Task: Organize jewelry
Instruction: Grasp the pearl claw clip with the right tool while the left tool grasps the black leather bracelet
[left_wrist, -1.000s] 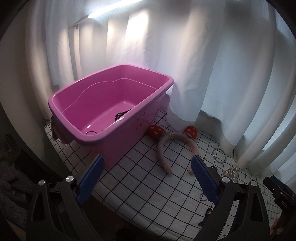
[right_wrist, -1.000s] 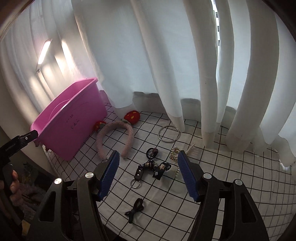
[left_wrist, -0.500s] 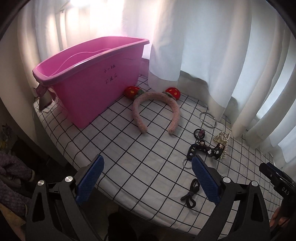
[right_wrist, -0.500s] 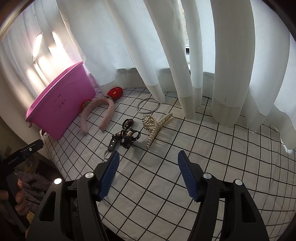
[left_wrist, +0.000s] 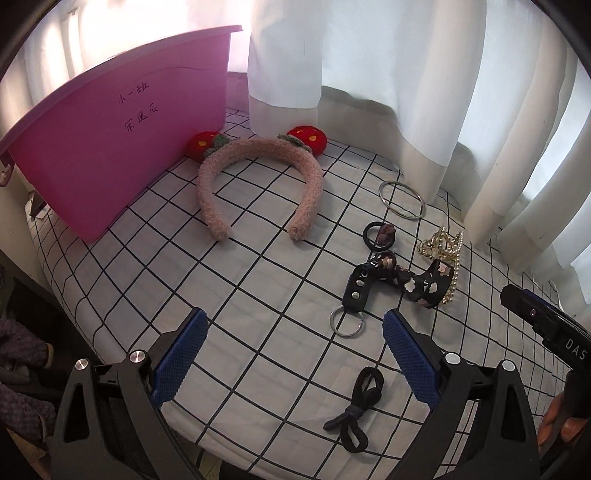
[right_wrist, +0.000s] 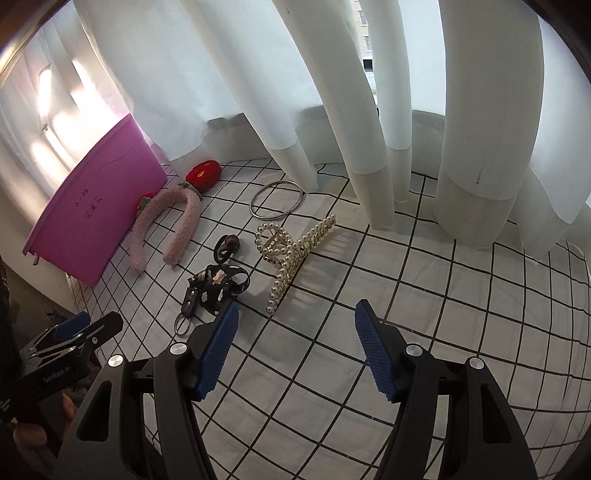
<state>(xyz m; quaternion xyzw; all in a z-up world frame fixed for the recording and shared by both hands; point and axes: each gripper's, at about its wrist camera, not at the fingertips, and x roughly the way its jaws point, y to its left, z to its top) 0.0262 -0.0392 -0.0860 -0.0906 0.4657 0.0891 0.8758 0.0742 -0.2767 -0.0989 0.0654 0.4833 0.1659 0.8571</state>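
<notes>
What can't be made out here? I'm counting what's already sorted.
- Pink bin: inside hidden in both views; only its outer wall faces the cameras.
- Pearl hair claw: partly hidden in the left view by the flowered black strap.
- Writing on the bin: too small in the right view.

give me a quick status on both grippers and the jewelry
Left gripper open, empty. Right gripper open, empty, nearest the pearl hair claw. All pieces loose on the checked cloth; pink bin alongside. Nothing in the way.
</notes>
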